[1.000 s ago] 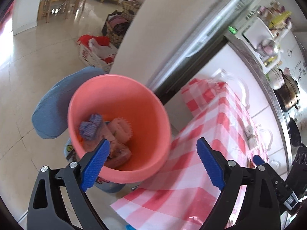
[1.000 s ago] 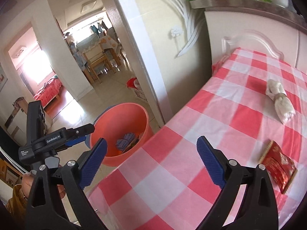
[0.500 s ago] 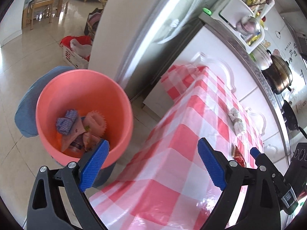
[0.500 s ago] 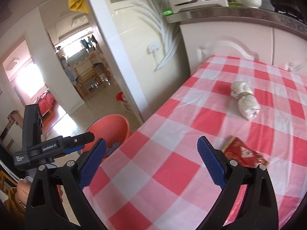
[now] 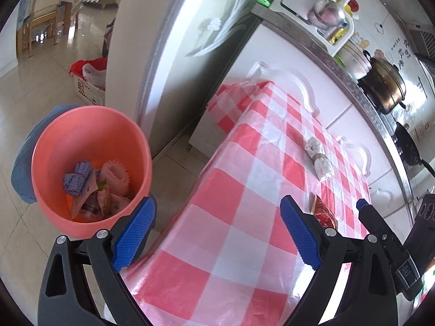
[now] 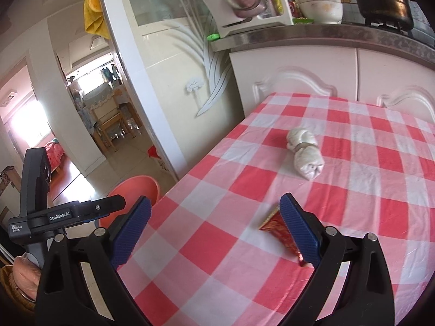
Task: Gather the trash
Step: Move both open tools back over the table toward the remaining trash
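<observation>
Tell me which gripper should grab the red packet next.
Right, probably. The right gripper is open with the red packet right by its finger; the left gripper sits open nearer the pink bucket.

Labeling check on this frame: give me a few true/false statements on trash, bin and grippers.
1. The pink basin sits on the table. False: it stands on the floor beside the checked tablecloth.
2. The basin already holds wrappers. True.
3. The right gripper is shut on the red packet. False: its jaws are open, holding nothing; the packet lies on the cloth.
4. A white tied bundle lies on the cloth, beyond the packet. True.
5. The left gripper is open and empty. True.
</observation>
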Demonstrator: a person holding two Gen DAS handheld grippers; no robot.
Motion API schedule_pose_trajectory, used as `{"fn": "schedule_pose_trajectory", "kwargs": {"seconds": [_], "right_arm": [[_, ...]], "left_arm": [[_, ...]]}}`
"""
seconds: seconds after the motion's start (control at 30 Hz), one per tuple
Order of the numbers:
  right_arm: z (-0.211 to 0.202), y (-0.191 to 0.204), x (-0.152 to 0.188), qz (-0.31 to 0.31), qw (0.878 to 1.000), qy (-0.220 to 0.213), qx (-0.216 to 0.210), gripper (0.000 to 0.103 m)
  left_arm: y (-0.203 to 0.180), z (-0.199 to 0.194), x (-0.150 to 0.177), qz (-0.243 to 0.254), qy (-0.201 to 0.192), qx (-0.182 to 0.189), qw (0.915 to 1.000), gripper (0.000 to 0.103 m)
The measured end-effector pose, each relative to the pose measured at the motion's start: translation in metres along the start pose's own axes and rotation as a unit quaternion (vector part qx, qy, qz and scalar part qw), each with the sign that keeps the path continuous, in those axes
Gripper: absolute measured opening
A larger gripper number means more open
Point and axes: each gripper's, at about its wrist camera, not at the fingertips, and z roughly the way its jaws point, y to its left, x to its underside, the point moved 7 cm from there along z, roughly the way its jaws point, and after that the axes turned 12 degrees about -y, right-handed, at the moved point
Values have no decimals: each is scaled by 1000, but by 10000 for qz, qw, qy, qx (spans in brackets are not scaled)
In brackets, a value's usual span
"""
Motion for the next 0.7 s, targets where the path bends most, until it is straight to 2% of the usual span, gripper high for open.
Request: {"fn": "schedule_pose_trajectory", "kwargs": {"seconds": [0.7], "right_arm": [[-26, -65, -9, -119, 9974, -310, 646, 96]], "left_arm": [[-71, 14, 21, 613, 202, 158, 9978, 93]]}}
